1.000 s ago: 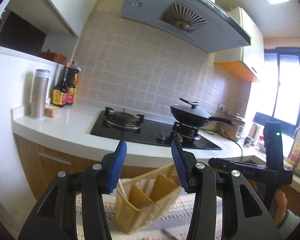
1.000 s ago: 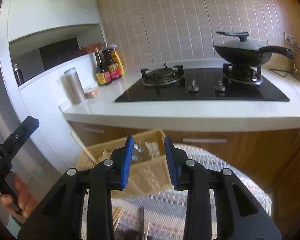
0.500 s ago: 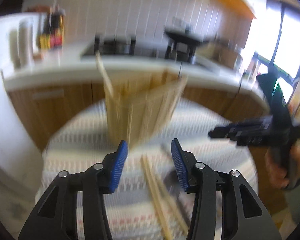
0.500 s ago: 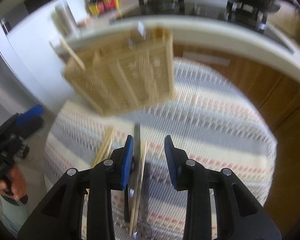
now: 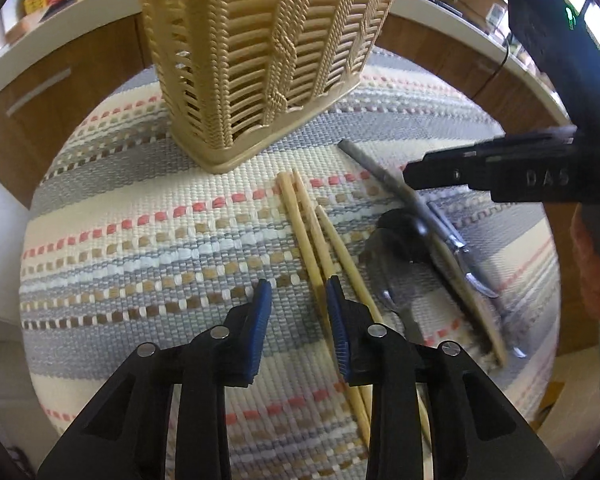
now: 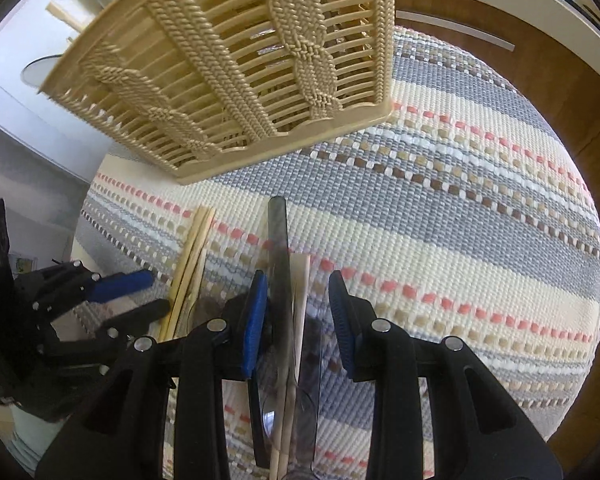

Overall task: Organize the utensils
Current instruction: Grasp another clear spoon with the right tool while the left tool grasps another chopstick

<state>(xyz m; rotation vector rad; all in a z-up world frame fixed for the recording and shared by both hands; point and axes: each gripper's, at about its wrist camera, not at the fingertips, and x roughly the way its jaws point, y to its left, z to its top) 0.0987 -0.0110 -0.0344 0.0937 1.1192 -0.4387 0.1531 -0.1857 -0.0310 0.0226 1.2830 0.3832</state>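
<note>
Below the basket (image 5: 260,52), in the left wrist view, the left gripper (image 5: 298,308) hangs with jaws apart, gripping nothing; chopsticks (image 5: 306,224) lie on the woven mat (image 5: 140,216) beside its right finger. Right of them rest a spoon (image 5: 400,236) and a knife (image 5: 384,176).

Near the basket (image 6: 236,64), in the right wrist view, the right gripper (image 6: 298,304) stands open above the knife (image 6: 278,240) and a chopstick (image 6: 300,280). More chopsticks (image 6: 192,248) lie left, by the left gripper (image 6: 140,292).
</note>
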